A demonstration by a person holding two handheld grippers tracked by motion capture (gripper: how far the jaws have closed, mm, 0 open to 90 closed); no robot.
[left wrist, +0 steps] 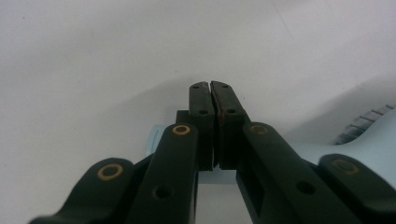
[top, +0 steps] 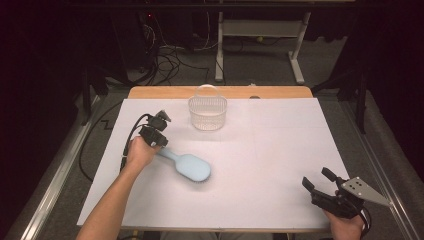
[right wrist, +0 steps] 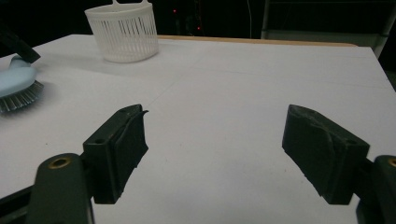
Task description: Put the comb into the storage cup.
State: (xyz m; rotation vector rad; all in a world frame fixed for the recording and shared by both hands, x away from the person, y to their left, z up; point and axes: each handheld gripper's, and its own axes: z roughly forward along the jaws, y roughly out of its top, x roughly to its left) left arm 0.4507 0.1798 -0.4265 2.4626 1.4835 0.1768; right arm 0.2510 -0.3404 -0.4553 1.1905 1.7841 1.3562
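A white sheet covers the table (top: 280,165), with dark floor and cables beyond. The left gripper (top: 159,146) sits at the near-left of the sheet, its jaws pinched on the handle of a pale blue hairbrush (top: 190,167) (in the left gripper view the pads (left wrist: 201,100) meet above the handle). The brush lies just beside that hand, head pointing toward the middle, bristles down. Farther back stands a white basket (top: 207,112), apart from the brush. At the near-right corner the right gripper (top: 320,186) rests with jaws spread wide, holding nothing.
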